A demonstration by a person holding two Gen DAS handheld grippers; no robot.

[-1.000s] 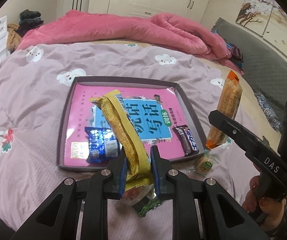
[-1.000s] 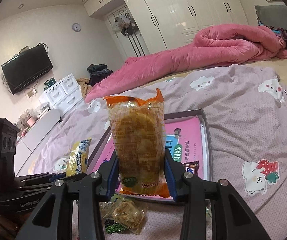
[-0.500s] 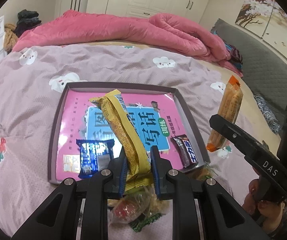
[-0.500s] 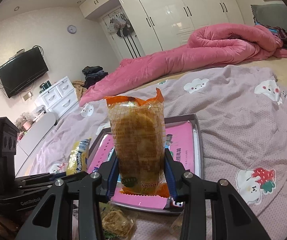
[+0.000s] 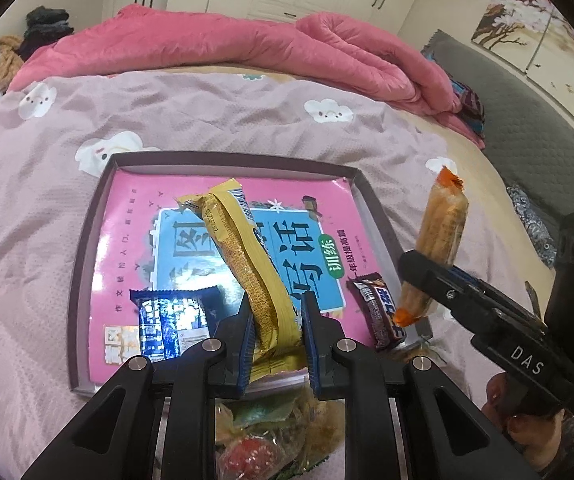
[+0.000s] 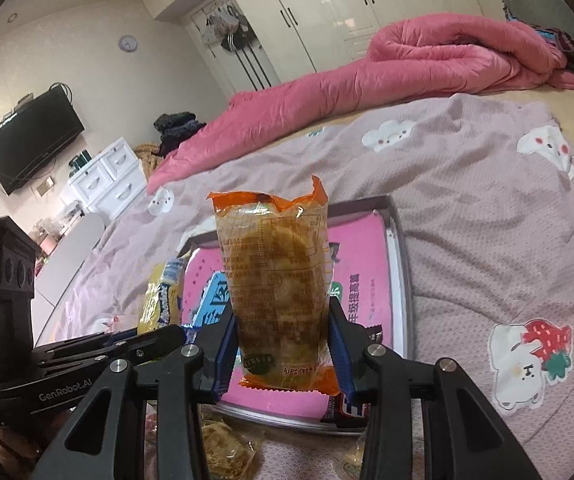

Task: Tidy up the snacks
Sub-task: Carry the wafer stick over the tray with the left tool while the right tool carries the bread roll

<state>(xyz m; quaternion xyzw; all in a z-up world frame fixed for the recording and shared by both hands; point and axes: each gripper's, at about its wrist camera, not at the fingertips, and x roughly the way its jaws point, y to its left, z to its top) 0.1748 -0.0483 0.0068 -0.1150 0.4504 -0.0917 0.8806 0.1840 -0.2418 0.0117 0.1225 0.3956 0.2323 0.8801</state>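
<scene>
A: What is the left gripper [image 5: 277, 334] doing?

B: It is clenched on a long yellow snack packet [image 5: 247, 268], crinkled foil with a barcode at its upper end. The packet stands tilted up and to the left between the blue-padded jaws, over the lower middle of the tray [image 5: 87, 280]. The gripper points steeply down at the tray.

A: And the right one?

B: The right gripper [image 6: 283, 350] grasps an orange-edged clear packet [image 6: 277, 280], a soft pouch showing brown food inside, with fine print too small to read. It stands upright, jaws pinching its lower part. In the left wrist view that packet hangs at the right of the frame, beside the tray's right rim.

A: What is the tray like?

B: Shallow, square, grey, with raised walls. A glossy pink booklet [image 5: 135, 216] with a blue panel of large Chinese characters covers its floor. A shiny blue foil packet [image 5: 171, 316] lies at lower left, a dark brown bar [image 5: 379, 308] at lower right.

A: Anything else?

B: The tray lies on a mauve dimpled bedspread [image 5: 207, 112] printed with clouds. The right gripper's body reads "DAS", the left's "GenRobot.AI". More clear-wrapped snacks [image 5: 271, 440] lie below the left jaws.
</scene>
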